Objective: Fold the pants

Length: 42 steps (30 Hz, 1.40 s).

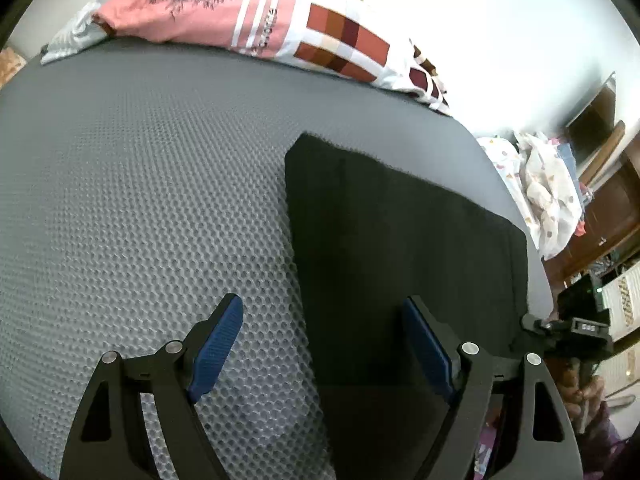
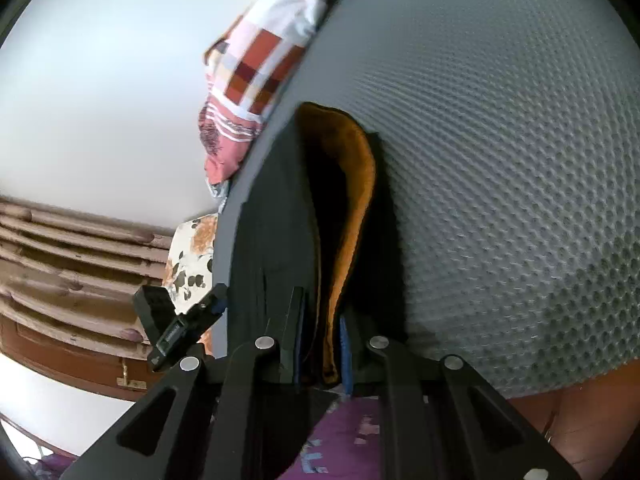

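Holding my left gripper (image 1: 322,344) above the grey honeycomb-textured mat (image 1: 140,200), jaws spread wide with nothing between the blue ribbed pads (image 1: 218,350); one finger hangs over bare mat, the other over the near end of the black pants (image 1: 400,232). Pants lie flat as a dark folded rectangle on the mat, toward its edge on the side of my other hand. My right gripper (image 2: 322,344) is drawn narrow, its pads pinching a raised fold of the pants at that edge; an orange fleecy lining (image 2: 352,184) shows on the inside of the lifted layer. Left-wrist view catches the right gripper at the pants' near corner, with the hand under it partly visible. Pink, white and brick-checked patchwork bedding (image 1: 280,16) is bunched along the mat's far side. Wooden furniture (image 2: 72,264) and floral-print cloth (image 2: 190,264) sit beyond the mat
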Tool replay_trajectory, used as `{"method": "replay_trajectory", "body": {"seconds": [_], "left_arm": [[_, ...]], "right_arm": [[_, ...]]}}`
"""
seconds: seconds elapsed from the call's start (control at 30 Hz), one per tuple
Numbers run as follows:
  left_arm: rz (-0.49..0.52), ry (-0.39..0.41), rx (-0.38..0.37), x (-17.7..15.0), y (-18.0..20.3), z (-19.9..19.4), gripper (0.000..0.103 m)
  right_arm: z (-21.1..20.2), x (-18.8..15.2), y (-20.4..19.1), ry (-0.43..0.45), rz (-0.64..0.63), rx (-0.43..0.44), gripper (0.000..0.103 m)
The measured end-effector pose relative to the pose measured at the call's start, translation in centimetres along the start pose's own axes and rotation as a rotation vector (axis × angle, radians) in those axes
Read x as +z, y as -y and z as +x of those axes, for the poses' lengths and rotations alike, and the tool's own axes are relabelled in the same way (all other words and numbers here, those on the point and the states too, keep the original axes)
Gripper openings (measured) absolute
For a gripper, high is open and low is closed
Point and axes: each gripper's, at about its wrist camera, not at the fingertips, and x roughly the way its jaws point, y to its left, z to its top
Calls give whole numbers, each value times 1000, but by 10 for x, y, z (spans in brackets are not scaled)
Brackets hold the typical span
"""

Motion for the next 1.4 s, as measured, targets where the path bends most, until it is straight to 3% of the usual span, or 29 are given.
{"method": "replay_trajectory", "body": {"seconds": [0.2,0.3,0.43,0.6,0.77,0.93,1.03,1.2,1.4], "left_arm": [[19,-17,-2,-6,5,6,82],[51,-27,-1,-2,6,3,82],[38,-72,-65,0,-4,2,82],[36,-149,-175,-3,-7,11,82],[50,-183,-234,1,-1,20,82],[23,-202,-290,12,-2,29,82],[63,-198,-273,15,5,32,82],[174,-155,-177,10,24,35,80],[211,-148,-102,10,34,41,78]], "right_arm": [[-1,-1,-6,12,-16,23,15],[4,-1,-10,0,-67,-41,15],[7,-2,2,-2,-28,-13,14],[0,-2,-11,15,-87,-37,26],[1,3,-24,21,-141,-84,39],[11,19,-27,12,-158,-94,45],[20,28,-27,-6,-169,-75,46],[34,41,-28,-62,-194,-29,46],[33,48,-19,-137,-177,10,43]]}}
